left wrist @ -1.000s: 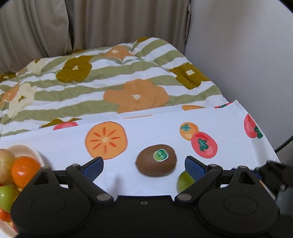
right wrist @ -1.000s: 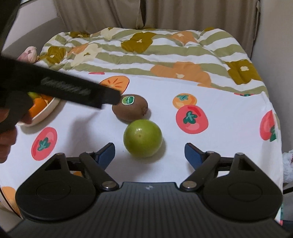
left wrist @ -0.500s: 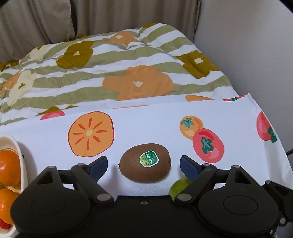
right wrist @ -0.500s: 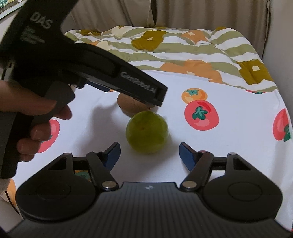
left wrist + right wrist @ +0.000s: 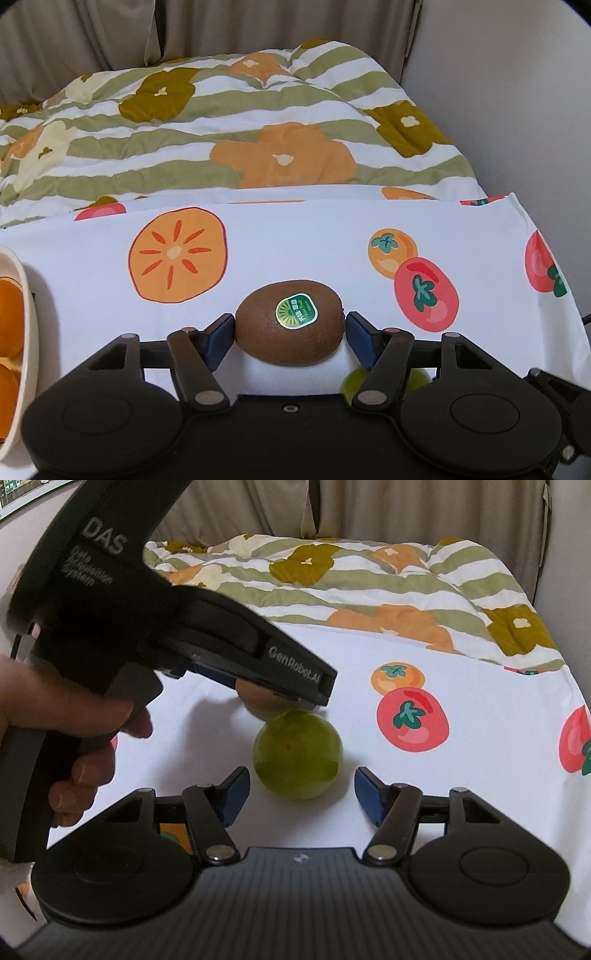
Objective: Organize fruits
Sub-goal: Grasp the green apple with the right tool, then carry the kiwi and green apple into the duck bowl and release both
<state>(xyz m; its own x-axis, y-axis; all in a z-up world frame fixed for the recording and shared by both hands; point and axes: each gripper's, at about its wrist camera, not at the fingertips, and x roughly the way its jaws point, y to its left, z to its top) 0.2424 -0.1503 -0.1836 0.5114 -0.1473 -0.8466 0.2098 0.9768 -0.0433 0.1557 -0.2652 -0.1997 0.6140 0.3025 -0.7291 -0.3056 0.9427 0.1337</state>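
The left gripper (image 5: 290, 328) is closing, its blue pads touching the kiwi (image 5: 290, 326) mid-cloth, while the right gripper (image 5: 301, 794) is closing around the untouched green fruit (image 5: 297, 753) just nearer, the fruit-print cloth (image 5: 461, 794) lying open toward its right edge.

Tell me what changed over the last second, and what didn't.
The left tool came down around the kiwi; its jaws are closing and the pads now meet the fruit's ends. The right tool is closing too, not yet touching the green fruit between its pads. Both fruits stayed put on the printed cloth.
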